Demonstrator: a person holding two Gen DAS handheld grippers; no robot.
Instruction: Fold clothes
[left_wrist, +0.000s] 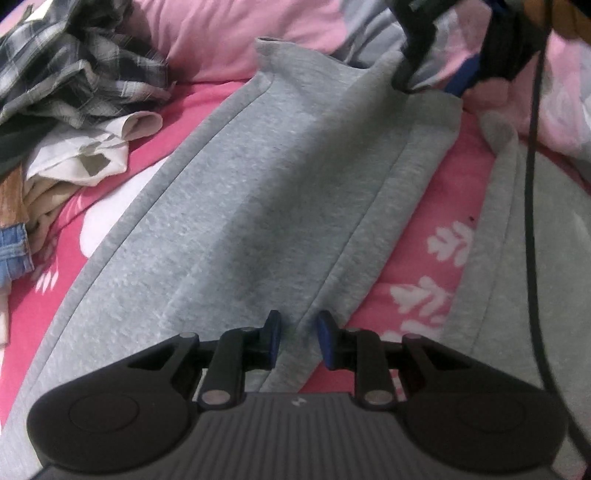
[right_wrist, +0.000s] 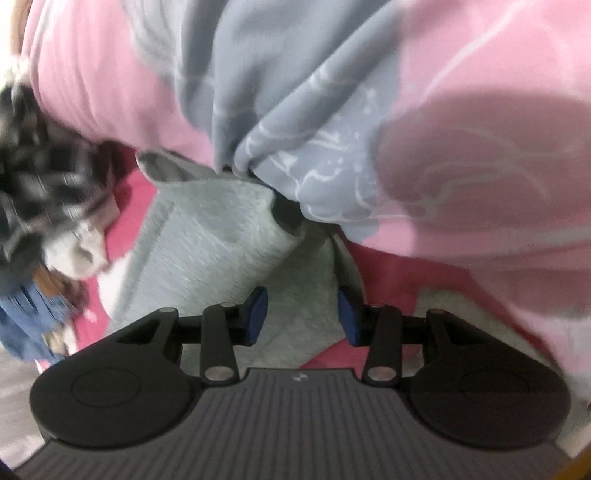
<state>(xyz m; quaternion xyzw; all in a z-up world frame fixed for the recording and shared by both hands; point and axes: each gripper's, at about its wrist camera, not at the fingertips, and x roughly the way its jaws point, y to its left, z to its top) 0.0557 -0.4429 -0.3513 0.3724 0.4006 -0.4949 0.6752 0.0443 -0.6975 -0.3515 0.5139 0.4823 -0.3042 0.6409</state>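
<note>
grey sweatpants (left_wrist: 266, 177): soft thick fleece, limp; grab at seam/cuff edge
L gripper (left_wrist: 298, 341): fingers apart, holding nothing
R gripper (right_wrist: 302, 314): fingers apart, nothing held

— What is being seen under everything?
— A pink bedsheet (left_wrist: 207, 107) with white prints is being used as the surface.
— And behind?
— A pink and grey quilt (right_wrist: 332, 110) is being bunched up; a black cable (left_wrist: 532, 184) is being hung across.
</note>
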